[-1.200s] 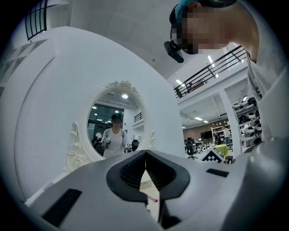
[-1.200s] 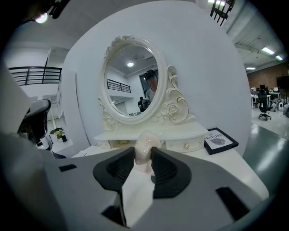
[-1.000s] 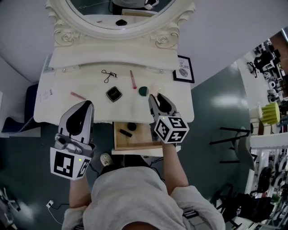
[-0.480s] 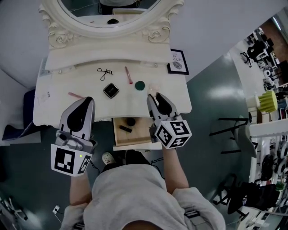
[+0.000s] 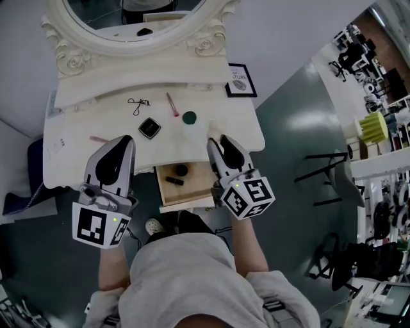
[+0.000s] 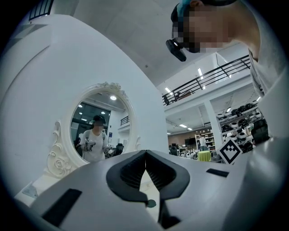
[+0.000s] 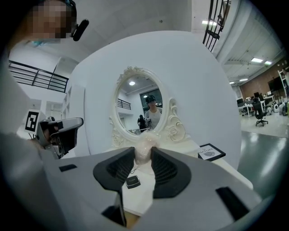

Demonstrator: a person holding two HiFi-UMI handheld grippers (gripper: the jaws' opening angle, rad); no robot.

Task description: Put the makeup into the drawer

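White desk (image 5: pixel 186 146) below an oval mirror (image 5: pixel 128 19): right claw (image 5: pixel 216 138) grasps a pale cloudy lump (image 7: pixel 144 151) (of what, unclear) near the open drawer (image 5: pixel 196 186); left claw (image 5: pixel 125 145) is clenched, empty.

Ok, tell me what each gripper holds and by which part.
Right gripper pinches a pale rounded makeup piece by its sides, top poking past the tips. Left gripper is shut, empty.
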